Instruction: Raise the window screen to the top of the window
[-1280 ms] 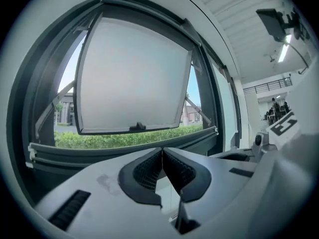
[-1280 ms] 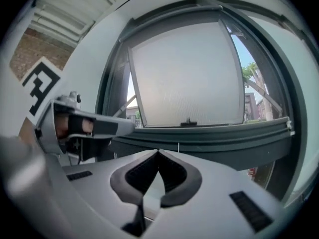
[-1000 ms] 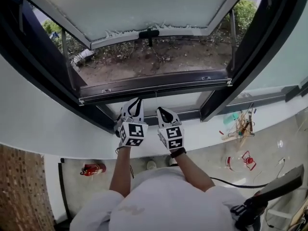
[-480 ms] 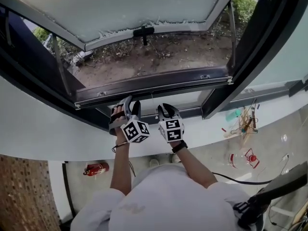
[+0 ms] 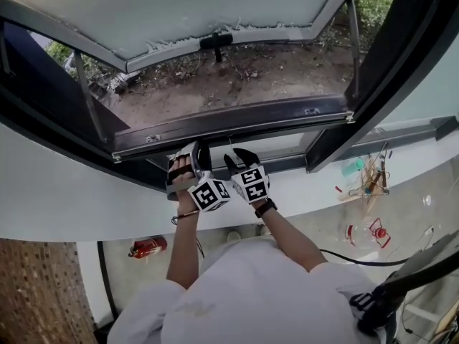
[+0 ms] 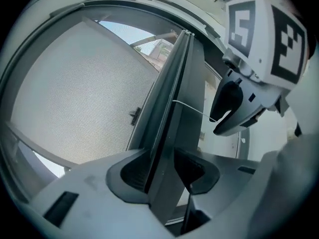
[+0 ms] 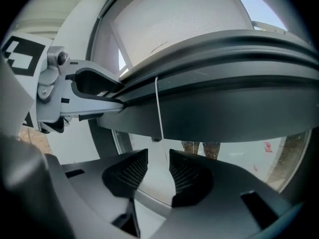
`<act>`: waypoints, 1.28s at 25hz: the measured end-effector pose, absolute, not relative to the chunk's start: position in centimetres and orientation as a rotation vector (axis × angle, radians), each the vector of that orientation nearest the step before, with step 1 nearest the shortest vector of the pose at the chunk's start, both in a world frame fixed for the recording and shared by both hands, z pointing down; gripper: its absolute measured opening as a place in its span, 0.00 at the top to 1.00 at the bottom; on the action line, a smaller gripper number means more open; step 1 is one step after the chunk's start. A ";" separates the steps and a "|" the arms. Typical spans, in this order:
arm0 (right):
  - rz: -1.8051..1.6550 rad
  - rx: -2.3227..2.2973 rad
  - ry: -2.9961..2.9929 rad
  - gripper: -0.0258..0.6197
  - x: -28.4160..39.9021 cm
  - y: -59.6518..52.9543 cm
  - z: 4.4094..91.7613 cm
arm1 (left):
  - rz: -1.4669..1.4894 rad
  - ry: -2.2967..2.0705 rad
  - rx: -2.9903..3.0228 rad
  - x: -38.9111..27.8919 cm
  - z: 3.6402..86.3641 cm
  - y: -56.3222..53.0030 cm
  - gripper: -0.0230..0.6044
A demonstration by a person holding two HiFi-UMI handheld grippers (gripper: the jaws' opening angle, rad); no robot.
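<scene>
The print that shows is black-and-white square markers on the cubes (image 5: pixel 210 194) of the left gripper (image 5: pixel 192 155) and right gripper (image 5: pixel 240 158), side by side just under the window screen's dark bar (image 5: pixel 237 120); that bar spans the open window low down, well below the pale panel (image 5: pixel 179 9) and its black handle (image 5: pixel 217 41). Both sets of jaws have just been opening: the left stand apart with the bar's edge between them, the right apart on nothing, a thin white cord (image 7: pixel 158 108) hanging just ahead. A red extinguisher (image 5: pixel 147 247) and clutter (image 5: pixel 369 231) lie on the floor.
</scene>
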State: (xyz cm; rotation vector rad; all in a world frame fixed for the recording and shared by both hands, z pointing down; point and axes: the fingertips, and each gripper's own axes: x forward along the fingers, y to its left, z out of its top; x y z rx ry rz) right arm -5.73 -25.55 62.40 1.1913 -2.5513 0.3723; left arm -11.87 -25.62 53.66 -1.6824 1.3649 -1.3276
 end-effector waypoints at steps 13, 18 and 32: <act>0.301 1.100 -2.558 0.96 -7.1 -24.2 65.8 | -1.276 1.384 -1.713 -11.8 53.4 -25.3 0.73; 0.452 1.009 -2.398 0.96 -4.9 -21.7 73.8 | -1.270 1.390 -1.712 -11.7 53.4 -25.6 0.73; 0.462 1.005 -2.137 0.96 3.1 -14.1 85.4 | -1.347 1.350 -1.661 -11.9 53.8 -25.2 0.73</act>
